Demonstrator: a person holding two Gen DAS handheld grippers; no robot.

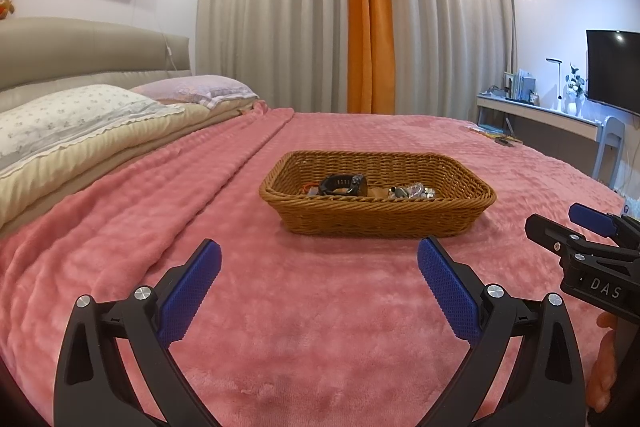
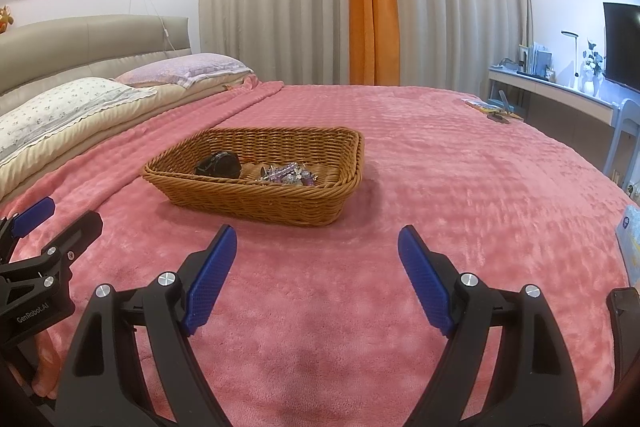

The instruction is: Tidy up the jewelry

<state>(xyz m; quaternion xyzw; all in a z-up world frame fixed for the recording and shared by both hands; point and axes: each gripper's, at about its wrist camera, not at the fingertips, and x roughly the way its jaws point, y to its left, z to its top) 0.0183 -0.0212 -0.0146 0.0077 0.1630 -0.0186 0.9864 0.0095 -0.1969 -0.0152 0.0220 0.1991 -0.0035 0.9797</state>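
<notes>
A brown wicker basket point(image 1: 376, 223) point(image 2: 256, 205) sits on the pink blanket in the middle of the bed. Inside it lie a black watch point(image 1: 344, 184) point(image 2: 218, 165) on the left and a heap of silvery-purple jewelry point(image 1: 414, 191) point(image 2: 288, 174) on the right. My left gripper point(image 1: 320, 259) hovers open over the blanket just short of the basket's near wall, nothing between its blue pads. My right gripper point(image 2: 316, 247) also stands open and empty, short of the basket and to its right. Each gripper shows at the edge of the other's view.
Pillows point(image 1: 80, 119) and a padded headboard point(image 1: 88, 47) line the bed's left side. Small flat items point(image 2: 490, 109) lie on the blanket's far right corner. A desk point(image 2: 560, 95), a monitor point(image 1: 612, 71) and a chair stand beyond the bed at right. A blue-white packet point(image 2: 630, 239) lies at the right edge.
</notes>
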